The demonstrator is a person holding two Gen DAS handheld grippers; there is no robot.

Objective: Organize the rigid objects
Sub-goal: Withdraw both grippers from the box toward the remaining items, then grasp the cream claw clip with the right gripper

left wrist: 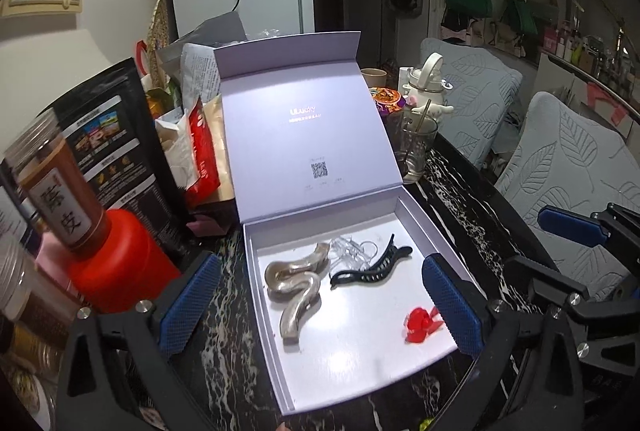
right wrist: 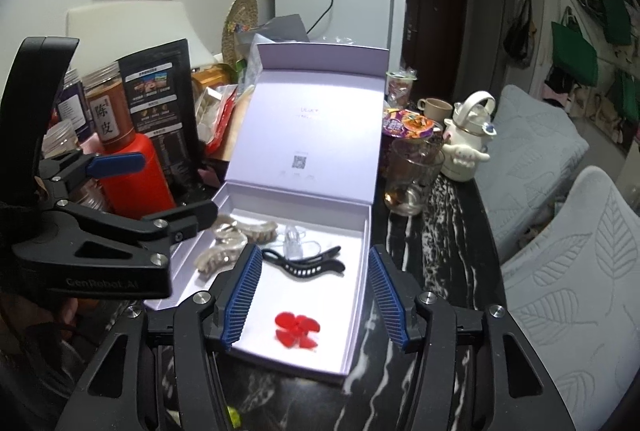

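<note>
A pale lavender box (left wrist: 256, 295) (right wrist: 362, 251) lies on the dark marble table with its lid standing up. On its white floor lie a wavy silver hair clip (left wrist: 298, 283) (right wrist: 224, 251), a clear clip (left wrist: 352, 251) (right wrist: 292, 241), a black claw clip (left wrist: 370, 267) (right wrist: 306, 263) and a red flower clip (left wrist: 420, 323) (right wrist: 296, 329). My left gripper (left wrist: 322, 305) hangs open above the box, holding nothing. My right gripper (right wrist: 315, 297) is open over the red clip, its pads clear of it.
A red canister (left wrist: 116, 263), a brown jar (left wrist: 64, 187) and snack bags crowd the box's left side. To its right stand a glass mug (right wrist: 412, 175), a noodle cup and a white kettle figure (right wrist: 468, 139). Two grey cushioned chairs (right wrist: 572, 271) line the table's right edge.
</note>
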